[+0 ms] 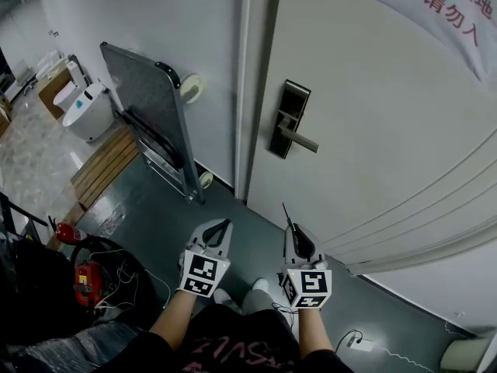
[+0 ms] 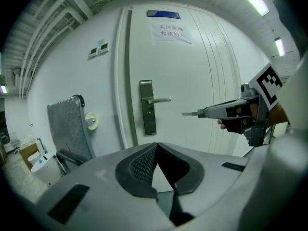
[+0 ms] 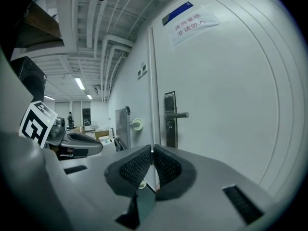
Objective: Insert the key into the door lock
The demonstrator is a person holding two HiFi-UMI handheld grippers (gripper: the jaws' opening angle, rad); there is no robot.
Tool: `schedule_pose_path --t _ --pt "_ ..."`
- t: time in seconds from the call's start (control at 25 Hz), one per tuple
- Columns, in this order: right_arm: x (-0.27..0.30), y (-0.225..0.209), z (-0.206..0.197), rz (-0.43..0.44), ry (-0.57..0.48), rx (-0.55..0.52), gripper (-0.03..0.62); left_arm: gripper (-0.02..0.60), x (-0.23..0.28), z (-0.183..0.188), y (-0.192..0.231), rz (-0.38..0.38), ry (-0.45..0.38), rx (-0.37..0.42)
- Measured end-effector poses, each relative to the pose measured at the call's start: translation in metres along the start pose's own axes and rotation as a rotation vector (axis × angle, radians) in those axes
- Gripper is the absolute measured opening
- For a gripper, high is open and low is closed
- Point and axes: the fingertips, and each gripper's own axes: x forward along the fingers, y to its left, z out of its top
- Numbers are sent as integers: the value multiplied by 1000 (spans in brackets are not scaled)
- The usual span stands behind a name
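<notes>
The right gripper [image 1: 295, 230] is held low in front of the closed door [image 1: 373, 130], and its jaws are pinched on the key [image 1: 287, 214]. The key's thin blade projects forward past the jaw tips. In the left gripper view, the right gripper [image 2: 204, 112] is seen from the side, with the key [image 2: 190, 113] pointed toward the door and level with the door lock [image 2: 147, 107] but clearly apart from it. In the right gripper view, the jaws of the right gripper [image 3: 151, 150] are shown pressed tightly together, and the door lock [image 3: 170, 119] lies ahead of them. The door lock [image 1: 289, 119] is a dark upright plate near the door's edge, and a lever handle [image 1: 303, 140] is mounted on it. The left gripper [image 1: 227, 222] is held beside the right one. Its jaws [image 2: 156, 146] are closed tip to tip, with nothing between them. A paper notice [image 1: 443, 2] with red characters is fixed high on the door. A platform trolley [image 1: 151, 107] is leaned against the wall [image 1: 178, 22] to the left of the door, standing on the floor [image 1: 163, 216].
</notes>
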Motion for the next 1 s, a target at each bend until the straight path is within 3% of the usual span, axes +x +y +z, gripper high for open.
schedule_pose_path --t 0.52,1.0 --pt "39 -46 10 -9 -30 76 80 12 68 39 -1 -36 -4 81" --pt "78 -66 16 -10 -64 339 80 12 94 60 20 -39 -28 90"
